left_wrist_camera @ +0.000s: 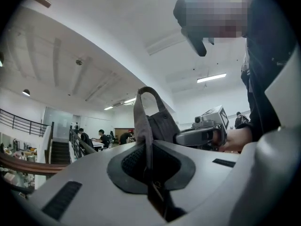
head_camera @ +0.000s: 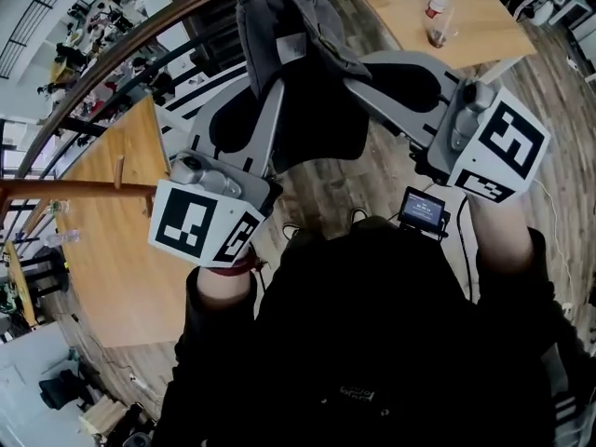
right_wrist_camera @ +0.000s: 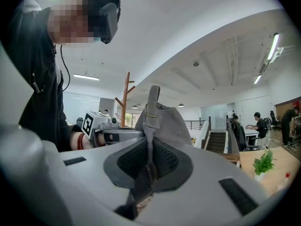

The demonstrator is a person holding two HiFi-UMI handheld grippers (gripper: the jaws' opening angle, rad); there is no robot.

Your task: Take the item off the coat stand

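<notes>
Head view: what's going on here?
A person is holding a grey cap up in front of them with two handheld grippers. The left gripper and the right gripper face each other, each shut on the cap's fabric and strap. The cap is already off the wooden coat stand, which stands apart in the background of the right gripper view.

Grey cap (head_camera: 279,26), brown coat stand (right_wrist_camera: 125,95)

Open-plan 2-level office, long wooden tables (head_camera: 112,250), people (left_wrist_camera: 101,138) seated at desks, staircase (left_wrist_camera: 59,152) beside black railings (left_wrist_camera: 23,121), strip lights (left_wrist_camera: 211,78) on a white ceiling (left_wrist_camera: 94,41), potted plant (right_wrist_camera: 263,165)
</notes>
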